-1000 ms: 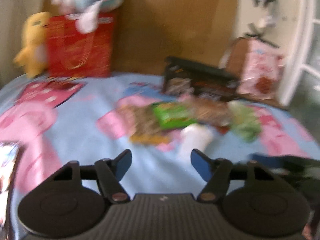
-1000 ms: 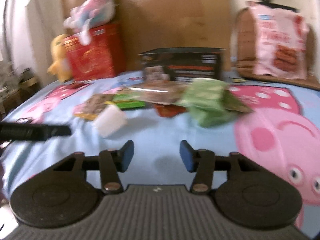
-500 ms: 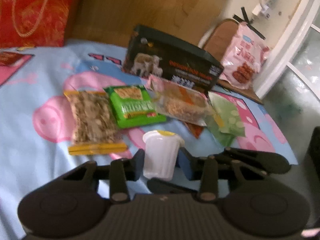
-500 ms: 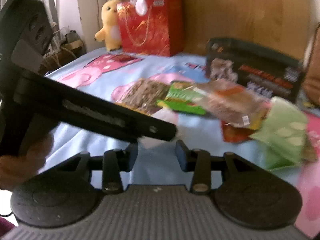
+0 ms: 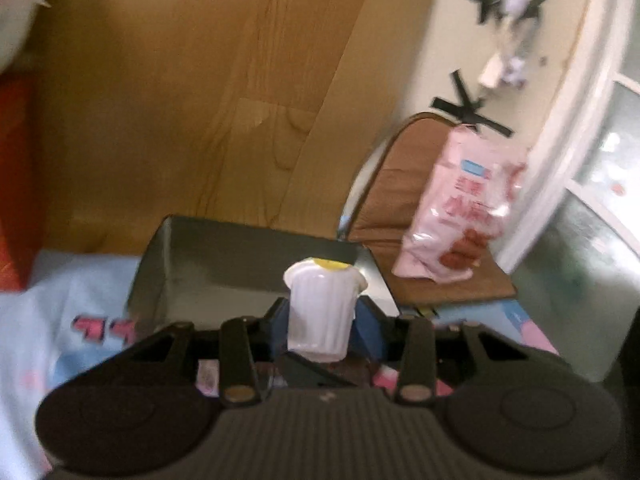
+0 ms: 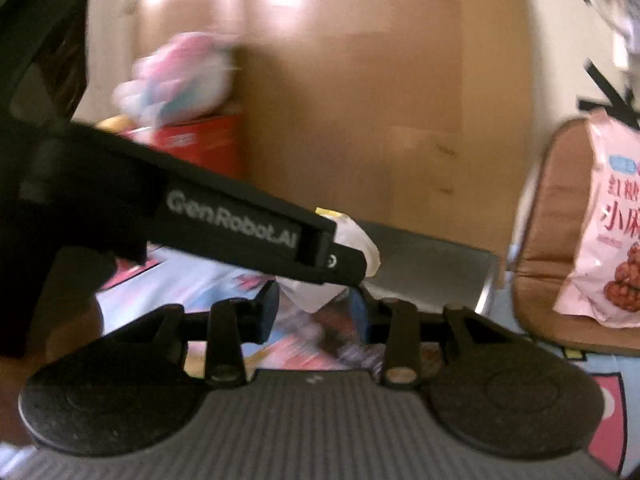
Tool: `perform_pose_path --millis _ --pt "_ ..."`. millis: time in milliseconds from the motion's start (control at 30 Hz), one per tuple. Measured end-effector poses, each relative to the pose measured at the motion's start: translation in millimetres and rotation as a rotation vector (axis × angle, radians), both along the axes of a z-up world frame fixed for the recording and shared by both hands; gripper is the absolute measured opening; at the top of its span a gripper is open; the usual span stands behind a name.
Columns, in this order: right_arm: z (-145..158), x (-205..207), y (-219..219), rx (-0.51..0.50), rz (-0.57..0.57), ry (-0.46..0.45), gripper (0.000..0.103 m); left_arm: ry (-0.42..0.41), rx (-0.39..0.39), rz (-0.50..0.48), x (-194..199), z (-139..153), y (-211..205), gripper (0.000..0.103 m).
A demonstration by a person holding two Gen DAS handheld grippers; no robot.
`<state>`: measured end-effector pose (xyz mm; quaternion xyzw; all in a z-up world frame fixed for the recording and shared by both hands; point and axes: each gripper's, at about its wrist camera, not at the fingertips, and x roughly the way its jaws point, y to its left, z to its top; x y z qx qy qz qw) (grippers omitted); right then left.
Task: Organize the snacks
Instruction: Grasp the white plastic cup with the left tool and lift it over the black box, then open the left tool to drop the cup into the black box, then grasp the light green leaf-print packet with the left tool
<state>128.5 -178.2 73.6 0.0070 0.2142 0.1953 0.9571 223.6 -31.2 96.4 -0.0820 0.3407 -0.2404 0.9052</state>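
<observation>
Left gripper (image 5: 321,322) fingers clamp one white jelly cup (image 5: 322,308), centre frame, before one dark box (image 5: 224,272). Right gripper (image 6: 314,310) fingers part-open, empty. One pink bag (image 5: 466,212) right.

Left wrist view: looks forward along its own fingers, low over the blue cartoon bedsheet (image 5: 48,320), facing the wooden headboard (image 5: 180,100), close to the open dark box (image 5: 240,256).

Right wrist view: same heading, set further right; left gripper (image 6: 344,264) crosses its frame from the left.

Shared: headboard, box, pink snack bag (image 5: 464,208) on the brown chair (image 6: 540,216).
</observation>
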Motion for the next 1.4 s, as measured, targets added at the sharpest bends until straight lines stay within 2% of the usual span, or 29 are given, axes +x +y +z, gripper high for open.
perform_pose_path --millis 100,200,267,300,333,400,467,533,600,700,767,833,933,1000,1067,1100,1200,1333,1400 --pt "-1 23 -12 0.027 -0.020 0.060 0.042 0.009 0.029 0.041 21 -11 -11 0.039" --pt "0 19 -19 0.037 -0.037 0.019 0.054 -0.004 0.026 0.049 19 -10 -4 0.043" --pt "3 5 -37 0.080 -0.070 -0.022 0.054 -0.075 0.012 0.101 10 -1 17 0.051" --pt "2 -1 -49 0.116 -0.094 -0.033 0.054 -0.109 0.006 0.154 8 2 31 0.060" --pt "1 -4 -60 0.143 -0.131 -0.030 0.054 -0.125 0.007 0.225 7 2 46 0.063" --pt "-6 -1 -80 0.200 -0.197 0.007 0.056 -0.062 0.012 0.344 21 -5 72 0.060" --pt "-19 8 -89 0.253 -0.213 0.076 0.056 0.077 -0.007 0.388 46 -24 87 0.054" --pt "-32 17 -92 0.299 -0.220 0.150 0.056 0.171 0.007 0.363 60 -42 82 0.043" --pt "-42 22 -90 0.337 -0.211 0.170 0.055 0.215 0.025 0.312 59 -52 68 0.033" --pt "-46 28 -91 0.288 -0.281 0.148 0.055 0.185 0.091 0.302 40 -50 42 0.035" --pt "-42 20 -99 0.325 -0.275 0.131 0.055 0.172 0.103 0.295 27 -47 36 0.038" --pt "-36 0 -105 0.326 -0.262 0.077 0.056 0.130 0.079 0.305 6 -39 44 0.045" --pt "-32 -41 -106 0.269 -0.226 0.018 0.056 0.052 0.035 0.365 -37 -27 63 0.050" --pt "-42 -65 -107 0.288 -0.180 0.043 0.055 0.042 -0.017 0.337 -60 -24 66 0.050" --pt "-55 -74 -106 0.322 -0.136 0.108 0.055 0.039 -0.041 0.271 -80 -26 61 0.050" --pt "-61 -76 -101 0.330 -0.118 0.137 0.053 0.046 -0.033 0.236 -86 -28 55 0.050" --pt "-77 -75 -85 0.341 -0.078 0.241 0.025 0.103 -0.012 0.145 -101 -43 31 0.048" --pt "-78 -107 -80 0.399 -0.048 0.304 0.015 0.129 -0.003 0.101 -134 -56 30 0.047" --pt "-86 -130 -69 0.387 0.003 0.347 0.015 0.144 -0.014 0.096 -148 -62 40 0.048"
